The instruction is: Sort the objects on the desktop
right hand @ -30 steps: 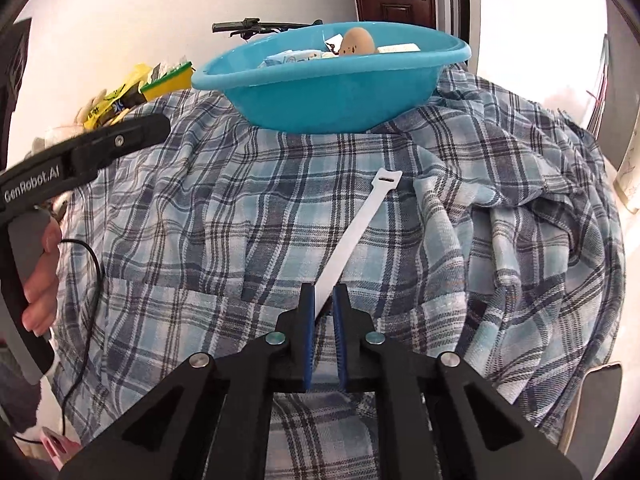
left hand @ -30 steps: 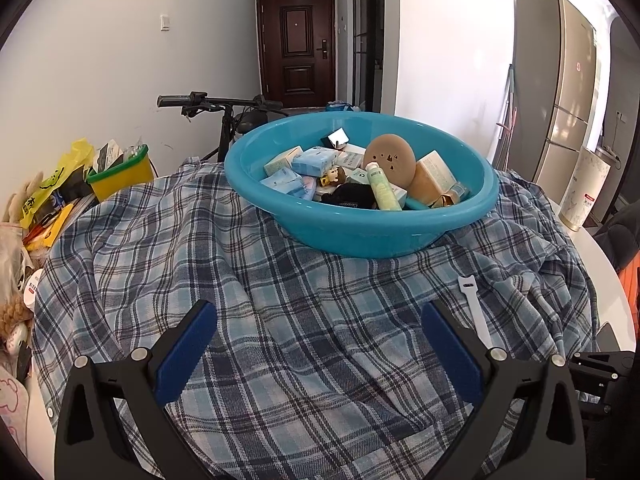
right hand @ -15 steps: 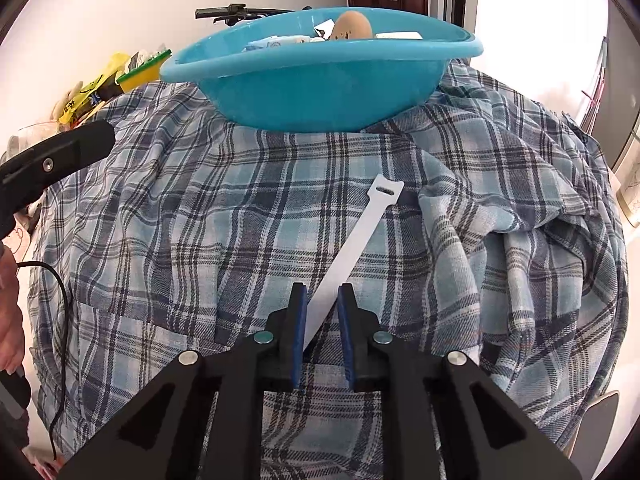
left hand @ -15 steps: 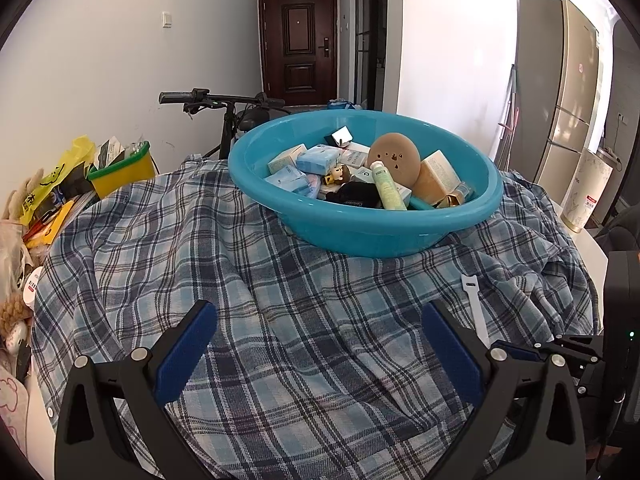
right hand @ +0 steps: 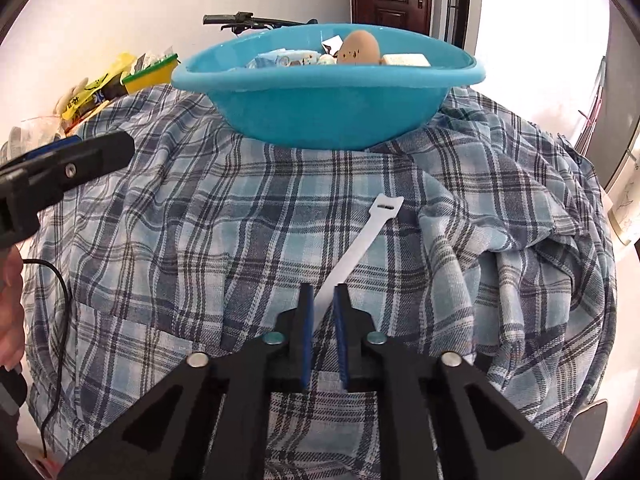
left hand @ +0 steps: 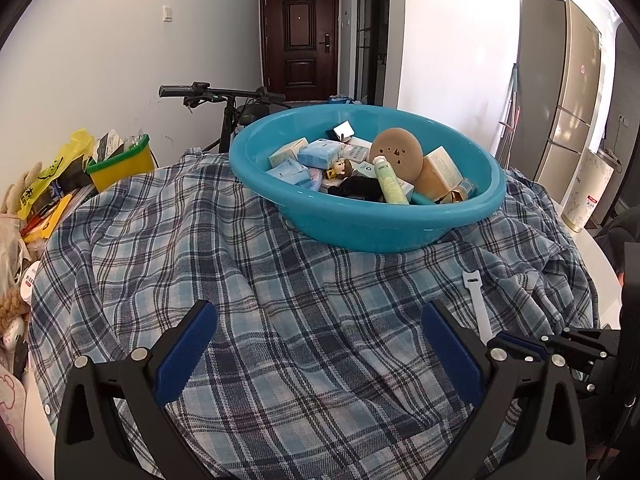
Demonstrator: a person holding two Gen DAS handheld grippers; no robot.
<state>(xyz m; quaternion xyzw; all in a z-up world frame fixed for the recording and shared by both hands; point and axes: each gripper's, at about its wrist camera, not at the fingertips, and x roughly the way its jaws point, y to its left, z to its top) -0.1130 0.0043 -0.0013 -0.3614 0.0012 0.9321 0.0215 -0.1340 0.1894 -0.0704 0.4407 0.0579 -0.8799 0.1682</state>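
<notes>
**K:** Right gripper [right hand: 323, 300] is closing on the near end of the white strap [right hand: 360, 244]. Blue pads are almost together with the strap between them, and it looks pinched. Left gripper [left hand: 318, 344] has its jaws wide apart, nothing between them, hovering over the plaid cloth [left hand: 224, 264].

**M:** Where's the strap lying?

**K:** Flat on the cloth, running diagonally from the right gripper up toward the basin [right hand: 320, 116]. Its slotted head is near the basin's base but clear of it.

**M:** Free room?

**K:** Wide bare patch of cloth in front of the left gripper, from its fingers up to the basin. Right of the strap the cloth bunches into thick folds [right hand: 520, 248]. Basin sits at the far middle, already holding boxes, a tube [left hand: 390, 180] and a round brown pad [left hand: 398, 154].

**M:** Edges?

**K:** Cloth drapes over the table on every side. White tabletop [left hand: 596, 256] shows at the right edge. Left edge is crowded: yellow bin [left hand: 120, 166], bags, soft toys. A bicycle handlebar [left hand: 192, 91] stands behind the basin.
</notes>
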